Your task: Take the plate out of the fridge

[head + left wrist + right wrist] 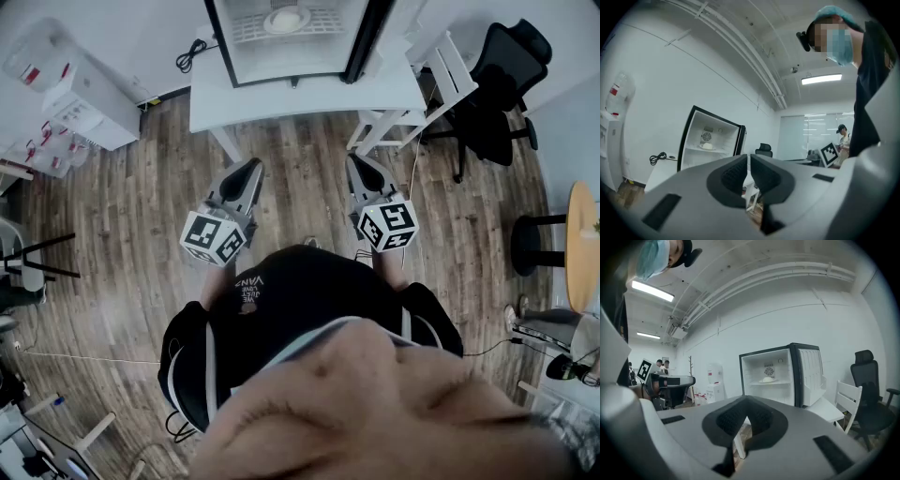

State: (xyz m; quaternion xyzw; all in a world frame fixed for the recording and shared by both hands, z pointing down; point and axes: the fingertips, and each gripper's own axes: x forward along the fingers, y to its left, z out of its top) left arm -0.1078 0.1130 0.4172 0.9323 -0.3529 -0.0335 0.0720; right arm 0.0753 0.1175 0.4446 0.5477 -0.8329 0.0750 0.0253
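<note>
One fridge, one plate, one white table, one water dispenser, one black office chair

This looks like an office workroom. In the head view a wood-plank floor runs throughout. At 12 o'clock a white bench carries a small open fridge. A black office chair stands at 2 o'clock and a water dispenser at 10 o'clock. Overhead are exposed ceiling pipes and a strip light. Other people stand at the far end.
</note>
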